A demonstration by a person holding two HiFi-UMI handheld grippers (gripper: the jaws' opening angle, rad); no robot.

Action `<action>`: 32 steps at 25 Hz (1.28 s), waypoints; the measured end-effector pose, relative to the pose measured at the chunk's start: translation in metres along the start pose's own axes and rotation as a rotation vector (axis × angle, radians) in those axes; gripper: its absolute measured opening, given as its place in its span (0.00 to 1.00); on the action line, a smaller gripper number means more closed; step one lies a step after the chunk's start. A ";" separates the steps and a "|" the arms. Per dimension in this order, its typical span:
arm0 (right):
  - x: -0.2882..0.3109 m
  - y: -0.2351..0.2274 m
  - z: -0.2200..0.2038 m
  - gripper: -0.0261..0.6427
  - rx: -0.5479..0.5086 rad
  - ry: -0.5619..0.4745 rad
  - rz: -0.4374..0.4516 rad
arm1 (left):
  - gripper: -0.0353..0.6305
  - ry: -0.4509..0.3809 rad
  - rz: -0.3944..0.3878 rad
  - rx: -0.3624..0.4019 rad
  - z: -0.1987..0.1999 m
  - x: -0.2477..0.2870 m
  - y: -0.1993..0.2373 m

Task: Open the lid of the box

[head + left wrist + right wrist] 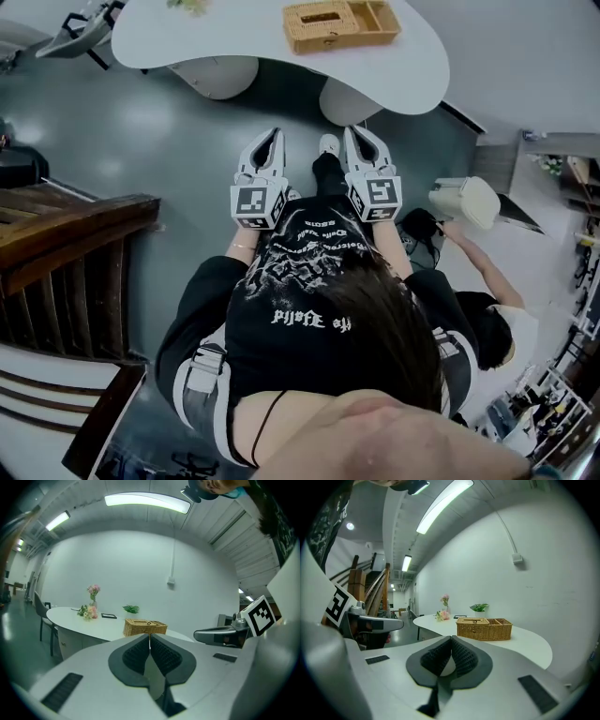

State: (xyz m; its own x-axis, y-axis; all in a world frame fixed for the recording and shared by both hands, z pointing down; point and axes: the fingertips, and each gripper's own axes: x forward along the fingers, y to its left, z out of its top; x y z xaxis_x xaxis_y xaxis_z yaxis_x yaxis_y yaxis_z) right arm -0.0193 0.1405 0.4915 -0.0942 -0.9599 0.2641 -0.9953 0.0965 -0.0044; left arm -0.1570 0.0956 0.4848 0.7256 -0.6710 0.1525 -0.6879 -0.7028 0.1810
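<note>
Two claws: the left claw [272, 136] and right claw [362, 133] are held side by side low in front of the person, each clenched tip to tip on nothing.
Gap: grey floor [159, 141] lies between them and the white bench [234, 42]; nothing is within reach, so the task is not yet begun.
Box: the wicker box [339, 24] sits well apart, toward the bench's right end. Its lid [474, 620] is down over the left section, and the right section is open-topped.
Doing it well: step close first and release one claw. Take the lid's near edge by what looks like a small clasp [480, 620] and lift gently. The light basket may slide, so steady its wall with the other claw.
</note>
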 end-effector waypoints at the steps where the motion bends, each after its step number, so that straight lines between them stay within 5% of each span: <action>1: 0.007 -0.002 0.001 0.08 0.000 -0.004 0.013 | 0.09 0.000 0.017 0.003 0.000 0.004 0.004; 17: 0.114 -0.096 0.033 0.08 -0.024 -0.004 0.103 | 0.09 0.027 0.107 0.004 0.018 0.120 0.027; 32: 0.197 -0.144 0.085 0.08 -0.283 -0.008 0.380 | 0.09 0.032 0.282 -0.023 0.037 0.233 0.047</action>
State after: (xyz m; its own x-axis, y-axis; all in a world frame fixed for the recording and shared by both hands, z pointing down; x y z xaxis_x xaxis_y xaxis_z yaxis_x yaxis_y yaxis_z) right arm 0.1036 -0.0852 0.4617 -0.4523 -0.8444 0.2871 -0.8454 0.5085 0.1636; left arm -0.0214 -0.1025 0.4931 0.5063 -0.8310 0.2303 -0.8623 -0.4839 0.1495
